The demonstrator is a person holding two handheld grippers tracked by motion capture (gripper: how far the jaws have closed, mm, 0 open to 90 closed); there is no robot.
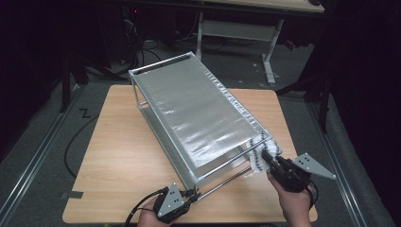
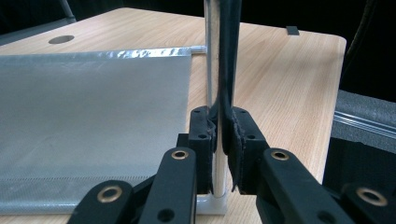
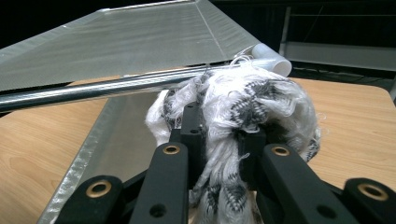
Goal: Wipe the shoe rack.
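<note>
The cloth (image 3: 243,112) is bunched against the rack's (image 1: 189,109) chrome rail (image 3: 93,91), near the table's (image 1: 113,156) front right corner. The rail is best wiped with steady pressure along its length. The right gripper (image 3: 222,140) is pinched on the cloth; the left gripper (image 2: 219,135) is clamped on an upright post (image 2: 212,56).

No readable text, label, brand, number or sign appears anywhere: none on the silver metal rack with mesh shelves (image 1: 198,113), nor on the light wooden bench (image 1: 118,156) beneath that rack.
</note>
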